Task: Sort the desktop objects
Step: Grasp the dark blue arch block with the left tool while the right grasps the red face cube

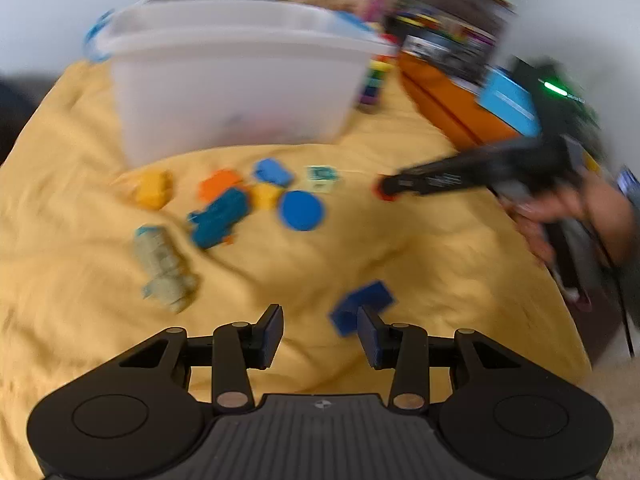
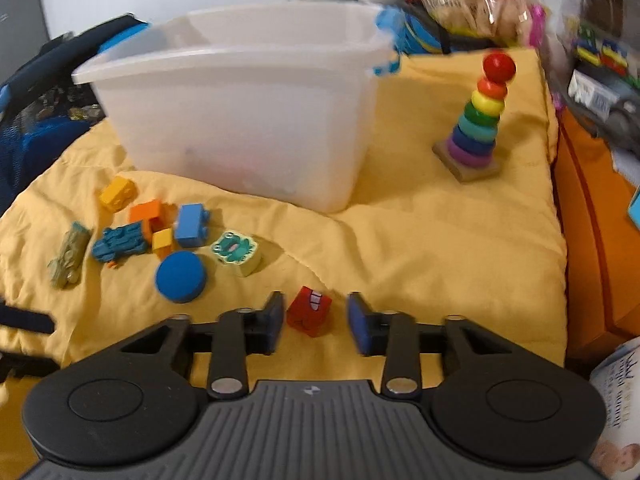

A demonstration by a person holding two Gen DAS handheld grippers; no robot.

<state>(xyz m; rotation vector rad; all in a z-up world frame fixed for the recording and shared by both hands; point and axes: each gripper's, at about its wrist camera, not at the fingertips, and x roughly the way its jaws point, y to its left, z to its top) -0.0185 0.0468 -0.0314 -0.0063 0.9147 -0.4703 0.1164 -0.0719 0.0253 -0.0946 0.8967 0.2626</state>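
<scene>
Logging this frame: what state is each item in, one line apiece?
Left tool: open, nothing between the pads.
Right tool: open around the red block, not pressing.
Red block: lying on the yellow cloth.
White bin: upright, no lid.
Ring stacker: upright, rings stacked.

Bare yellow blanket right of the toy cluster, translucent bin blocking behind, ring stacker at the far right, orange box walling the right edge

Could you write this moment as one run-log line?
left gripper: open, beside dark blue block | right gripper: open around red block | bin: behind
</scene>
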